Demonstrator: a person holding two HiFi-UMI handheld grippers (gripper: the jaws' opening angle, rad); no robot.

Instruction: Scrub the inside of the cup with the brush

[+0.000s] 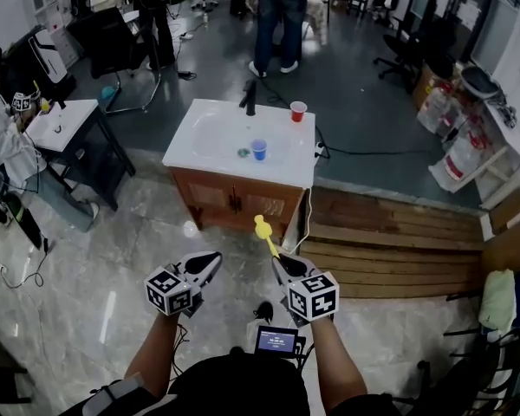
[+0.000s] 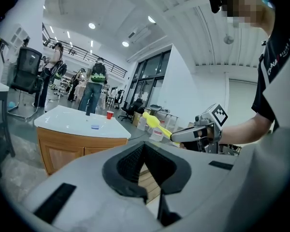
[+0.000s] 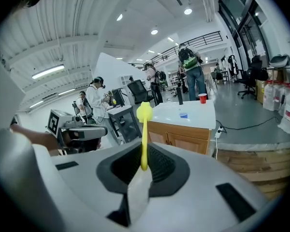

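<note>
A small blue cup (image 1: 259, 149) stands in the basin of a white sink counter (image 1: 199, 150) on a wooden cabinet, some way ahead of me. A red cup (image 1: 298, 111) stands on the counter's far right corner. My right gripper (image 1: 282, 263) is shut on the handle of a yellow brush (image 1: 265, 234), whose head points toward the counter. The right gripper view shows the brush (image 3: 144, 124) rising from the shut jaws, with the blue cup (image 3: 183, 115) far beyond. My left gripper (image 1: 210, 263) is shut and empty, level with the right one. Both are well short of the counter.
A black faucet (image 1: 250, 98) stands at the counter's back edge. A dark side table (image 1: 65, 124) is at the left, with a person beside it. Wooden steps (image 1: 390, 241) lie to the right of the cabinet. People stand beyond the counter. A cable (image 1: 373, 152) runs across the floor.
</note>
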